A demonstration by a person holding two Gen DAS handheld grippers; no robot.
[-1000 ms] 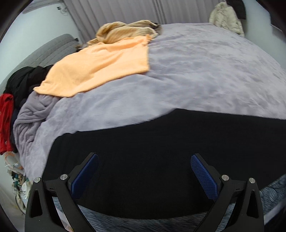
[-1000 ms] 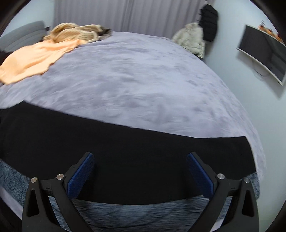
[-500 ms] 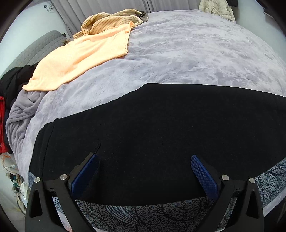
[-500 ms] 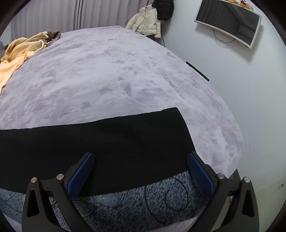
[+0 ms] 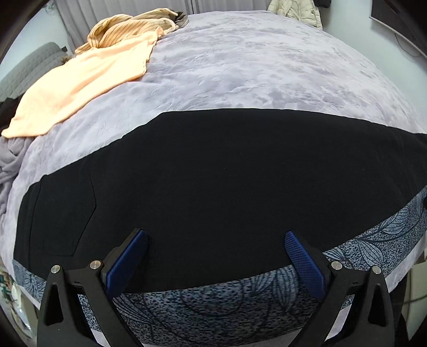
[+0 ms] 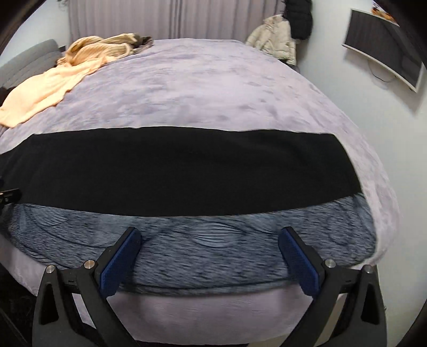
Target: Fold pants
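The black pants [image 5: 213, 186] lie flat across the bed's [image 5: 253, 66] near edge, long axis running left to right. Both tongs are spread and empty: the left tongs [image 5: 216, 243] over the fabric, the right tongs [image 6: 209, 240] just short of it.

**Bedroom With Lavender Bed and Grey Curtains**

A wide bed under a plush lavender blanket [image 6: 213, 88] filled the room. Pleated grey curtains [image 6: 149, 18] hung behind it. A curved dark wall-mounted screen [image 6: 387, 50] sat on the pale right wall [image 6: 333, 66], near a hanging cream puffer jacket [image 6: 275, 40].
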